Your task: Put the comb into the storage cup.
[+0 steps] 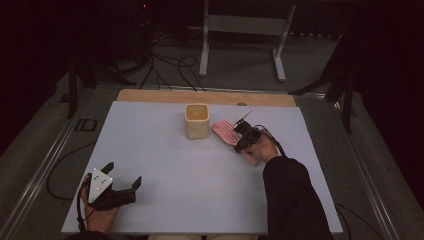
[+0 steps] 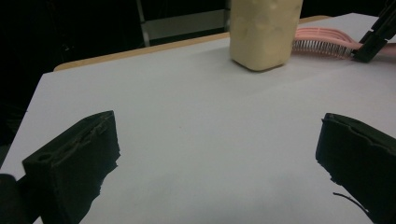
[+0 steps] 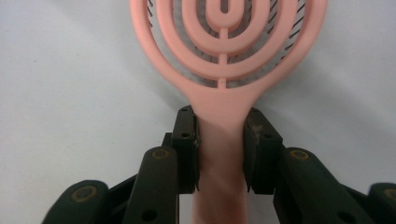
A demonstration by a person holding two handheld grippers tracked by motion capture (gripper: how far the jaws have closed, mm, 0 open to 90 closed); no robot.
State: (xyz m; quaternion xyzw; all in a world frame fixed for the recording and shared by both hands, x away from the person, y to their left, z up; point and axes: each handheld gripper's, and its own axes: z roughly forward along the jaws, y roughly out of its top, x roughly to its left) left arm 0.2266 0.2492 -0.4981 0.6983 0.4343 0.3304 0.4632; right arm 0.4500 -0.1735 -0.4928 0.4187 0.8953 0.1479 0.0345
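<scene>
At about seven o'clock on the white table, near its front-left corner, the left gripper is held in a hand; its two black jaws are spread wide apart with nothing between them, and bare tabletop is seen between them in the left gripper view. Toward twelve o'clock, near the table's far edge, a cream-coloured cup is seen standing upright; in the left gripper view it rises at one o'clock. Just to the right of the cup, at roughly one o'clock, a pink hairbrush is seen lying flat on the table, its head close beside the cup but apart from it and its handle pointing toward four o'clock. The handle is clamped by the right gripper, held in the other hand. In the right gripper view the brush's neck is seen pressed between the pads on both sides, the ringed head extending toward twelve o'clock.
</scene>
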